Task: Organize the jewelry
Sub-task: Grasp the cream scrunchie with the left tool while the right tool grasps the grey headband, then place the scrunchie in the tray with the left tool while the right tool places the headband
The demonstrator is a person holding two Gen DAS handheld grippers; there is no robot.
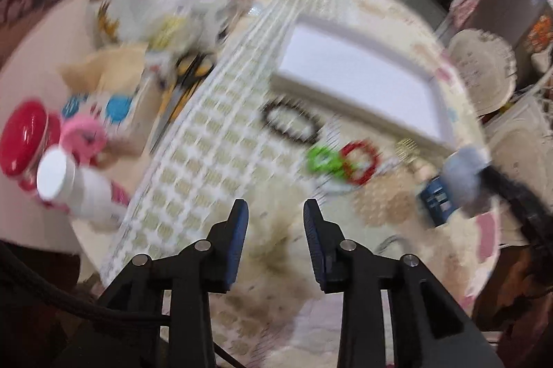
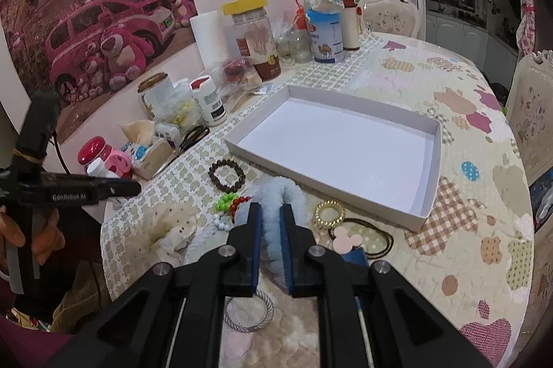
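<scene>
The white tray (image 2: pixel 345 143) is seen empty on the desk (image 2: pixel 466 229), so nothing has yet been sorted into it. A fluffy blue scrunchie (image 2: pixel 276 191) is clamped between the pads of the right claw (image 2: pixel 269 212) and is held above the desk, just short of the tray's near wall. The left claw (image 1: pixel 274 212) is spread wide with nothing between its fingers; the left wrist view is blurred.

The rest of the jewelry is left lying on the desk in front of the tray: a brown bead bracelet (image 2: pixel 226 174), a green one (image 2: pixel 226 200) and a red one (image 2: pixel 240 202) touching each other, white beads (image 2: pixel 219 224), a gold ring-shaped piece (image 2: pixel 330 212), a hair tie with a pink charm (image 2: pixel 345 238), and a silver mesh bangle (image 2: pixel 249 311) below the right claw.

The task is judged to be at its start: the scrunchie is the first piece to be carried over the tray wall, and all the others remain to be picked up.
</scene>
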